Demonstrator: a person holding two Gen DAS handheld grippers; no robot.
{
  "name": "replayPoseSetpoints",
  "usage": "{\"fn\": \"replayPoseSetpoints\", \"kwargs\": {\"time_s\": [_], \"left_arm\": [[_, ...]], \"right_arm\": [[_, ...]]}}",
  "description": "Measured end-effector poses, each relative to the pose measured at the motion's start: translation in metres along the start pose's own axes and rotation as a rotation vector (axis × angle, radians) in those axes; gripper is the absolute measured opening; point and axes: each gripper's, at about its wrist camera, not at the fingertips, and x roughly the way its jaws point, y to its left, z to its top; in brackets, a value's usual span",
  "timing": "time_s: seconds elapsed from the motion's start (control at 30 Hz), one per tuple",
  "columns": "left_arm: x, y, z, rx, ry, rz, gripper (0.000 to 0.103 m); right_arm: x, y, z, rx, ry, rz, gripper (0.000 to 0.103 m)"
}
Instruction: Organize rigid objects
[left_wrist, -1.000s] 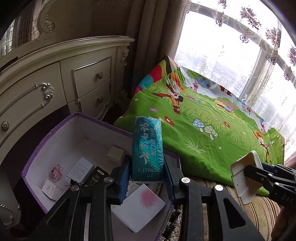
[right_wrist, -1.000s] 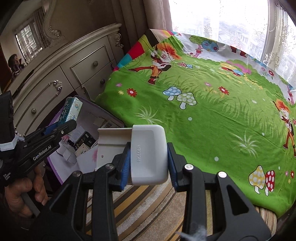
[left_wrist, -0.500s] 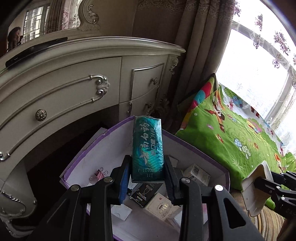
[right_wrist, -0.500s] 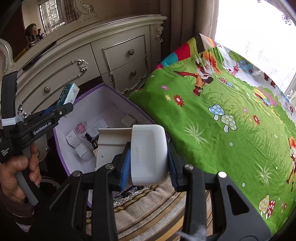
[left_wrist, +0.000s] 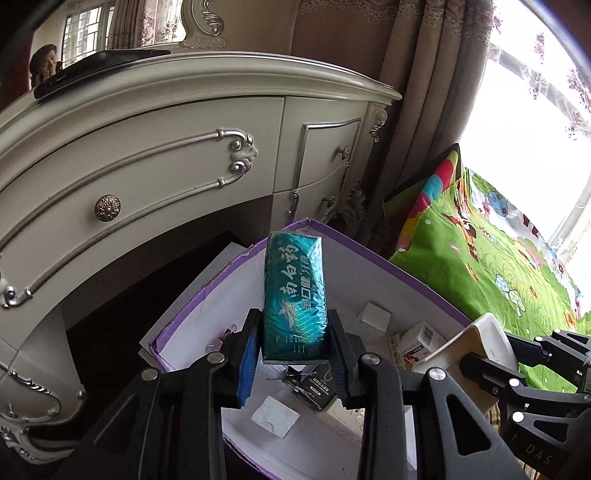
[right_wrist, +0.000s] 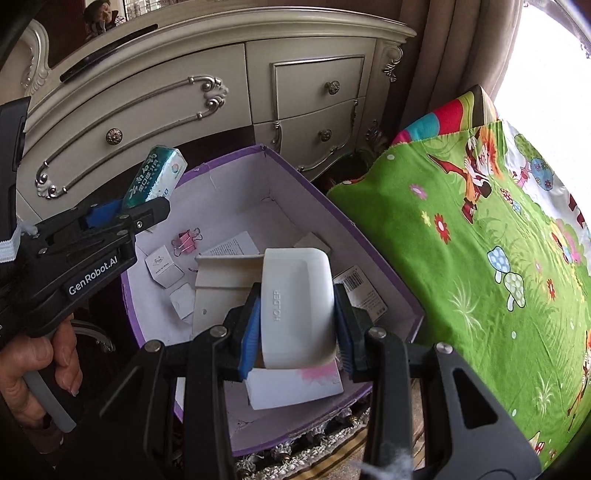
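My left gripper (left_wrist: 293, 349) is shut on a teal toothpaste box (left_wrist: 293, 299), held upright over the far left part of a purple-edged cardboard box (left_wrist: 373, 254). From the right wrist view the same toothpaste box (right_wrist: 155, 181) sticks up from the left gripper (right_wrist: 125, 218) above the box's left wall. My right gripper (right_wrist: 297, 334) is shut on a white plastic holder (right_wrist: 297, 306) with "HOLDER" on its side, hanging over the near middle of the purple box (right_wrist: 373, 254). The holder (left_wrist: 476, 343) also shows at the right of the left wrist view.
Inside the box lie small white cartons (right_wrist: 164, 267), pink binder clips (right_wrist: 186, 240), a leaflet (right_wrist: 231, 245), a barcoded pack (right_wrist: 360, 291) and a white card with a pink blot (right_wrist: 295, 386). A cream dresser (right_wrist: 207, 85) stands behind. A green cartoon bedsheet (right_wrist: 480, 258) lies to the right.
Both grippers have swung left from over the bedsheet to over the purple box, rolling as they went. Each keeps its grip: toothpaste box in the left, holder in the right.
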Motion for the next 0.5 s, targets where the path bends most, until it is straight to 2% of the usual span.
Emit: {"fn": "replayPoseSetpoints", "kwargs": {"time_s": [0.13,0.23,0.3,0.33,0.5], "left_arm": [[0.004,0.007,-0.002,-0.021,0.005,0.007,0.035],[0.007,0.009,-0.003,-0.03,0.016,0.012,0.037],[0.008,0.009,-0.003,-0.033,0.023,0.015,0.044],[0.009,0.009,-0.004,-0.034,0.024,0.016,0.05],[0.002,0.0,-0.004,-0.008,0.013,0.03,0.063]], "right_arm": [[0.012,0.007,0.001,-0.02,0.006,0.01,0.04],[0.015,0.008,0.0,-0.021,-0.007,0.006,0.048],[0.016,0.006,-0.001,-0.013,-0.012,0.01,0.063],[0.016,0.005,-0.002,-0.009,-0.013,0.01,0.065],[0.007,-0.002,-0.009,0.005,-0.023,-0.011,0.072]]}}
